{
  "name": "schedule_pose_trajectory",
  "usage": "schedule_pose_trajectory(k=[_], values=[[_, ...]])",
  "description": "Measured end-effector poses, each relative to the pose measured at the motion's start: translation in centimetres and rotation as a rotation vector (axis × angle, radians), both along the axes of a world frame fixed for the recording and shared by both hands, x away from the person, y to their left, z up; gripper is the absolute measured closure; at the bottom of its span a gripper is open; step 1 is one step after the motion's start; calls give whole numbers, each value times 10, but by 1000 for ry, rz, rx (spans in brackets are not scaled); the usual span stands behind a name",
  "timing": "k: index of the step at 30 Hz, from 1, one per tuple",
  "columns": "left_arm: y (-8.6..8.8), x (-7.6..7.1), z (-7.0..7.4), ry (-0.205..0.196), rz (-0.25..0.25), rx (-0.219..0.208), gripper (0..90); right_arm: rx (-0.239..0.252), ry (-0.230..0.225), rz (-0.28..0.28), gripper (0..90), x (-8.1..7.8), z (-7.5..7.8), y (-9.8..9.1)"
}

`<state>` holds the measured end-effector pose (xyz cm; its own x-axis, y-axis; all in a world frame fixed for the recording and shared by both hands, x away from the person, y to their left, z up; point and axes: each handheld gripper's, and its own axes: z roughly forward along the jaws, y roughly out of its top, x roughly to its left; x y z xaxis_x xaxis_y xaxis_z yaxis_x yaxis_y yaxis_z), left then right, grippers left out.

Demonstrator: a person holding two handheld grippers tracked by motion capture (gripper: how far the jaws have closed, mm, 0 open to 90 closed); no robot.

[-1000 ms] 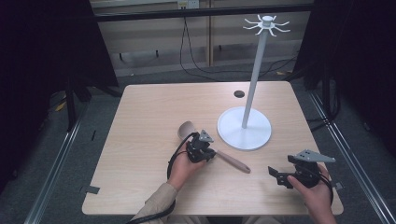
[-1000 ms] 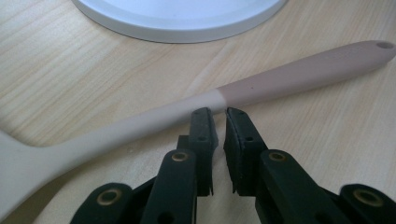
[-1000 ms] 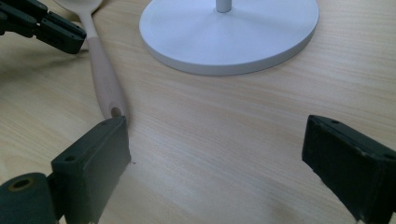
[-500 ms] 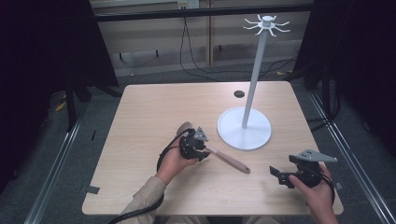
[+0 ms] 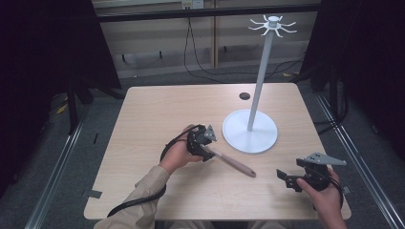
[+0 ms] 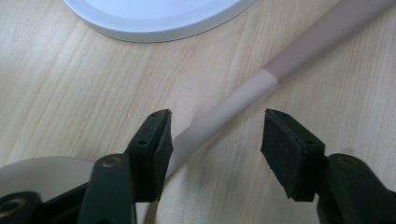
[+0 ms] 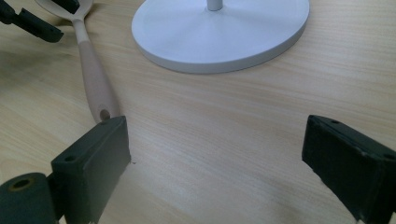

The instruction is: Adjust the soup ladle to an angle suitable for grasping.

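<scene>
A spoon with a pale bowl and a pinkish-brown handle point(image 5: 235, 165) lies flat on the wooden table point(image 5: 157, 114), left of a white hook stand point(image 5: 260, 76). My left gripper point(image 5: 210, 146) is low over the spoon's neck and open. In the left gripper view the pale neck point(image 6: 219, 116) runs between the two jaws of the left gripper point(image 6: 215, 140), close to the left one, with the bowl's edge point(image 6: 42, 170) at the bottom left. My right gripper point(image 5: 286, 179) is held open near the table's front right. In the right gripper view the right gripper point(image 7: 217, 158) is open over bare wood, with the handle's end point(image 7: 98, 88) just beyond its left jaw.
The stand's round white base point(image 5: 250, 131) sits right of the spoon, also seen as base point(image 6: 154, 18) and base point(image 7: 219, 32). Its hook crown point(image 5: 272, 24) is high above. A small dark disc point(image 5: 244, 96) lies at the table's far side. The left gripper point(image 7: 32, 21) shows far off in the right gripper view.
My left hand and gripper have moved away from me over the spoon's bowl, which now lies hidden under the hand. The right gripper has hardly moved.
</scene>
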<state>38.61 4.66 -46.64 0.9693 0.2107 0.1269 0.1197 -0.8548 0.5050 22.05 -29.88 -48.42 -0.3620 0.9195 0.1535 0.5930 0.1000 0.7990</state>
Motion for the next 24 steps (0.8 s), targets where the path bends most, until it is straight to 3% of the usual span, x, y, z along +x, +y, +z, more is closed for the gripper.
schedule_pose_trajectory(k=[2, 7, 10, 14, 16, 18, 19, 21, 23, 24], values=[[-2, 2, -1, -4, -10, -2, 374, 1, 1, 0, 74, 0, 0, 0], [-6, 5, -6, 8, -39, 15, 367, 3, 4, 3, 74, 1, -1, -1], [-9, 6, -11, 9, -77, 69, 363, 2, 4, 5, 74, 1, -1, -1], [-11, 5, -12, 26, -79, 60, 409, 3, 4, 3, 74, 1, -1, -2], [-12, 3, -9, 2, -93, 87, 496, 2, 7, -1, 74, 1, -1, -2], [-14, -2, -8, -23, -104, 111, 506, 5, 10, 0, 74, 1, -1, -2], [-15, -5, -6, -34, -122, 156, 535, 7, 9, 1, 74, 1, -1, -1], [-17, -8, -6, -51, -140, 173, 547, 6, 8, 1, 74, 1, -1, -1], [-20, -12, -5, -64, -158, 209, 587, 5, 7, 9, 74, 1, -1, 0], [-21, -15, -3, -52, -162, 225, 593, 7, 7, 11, 74, 1, 0, 0]])
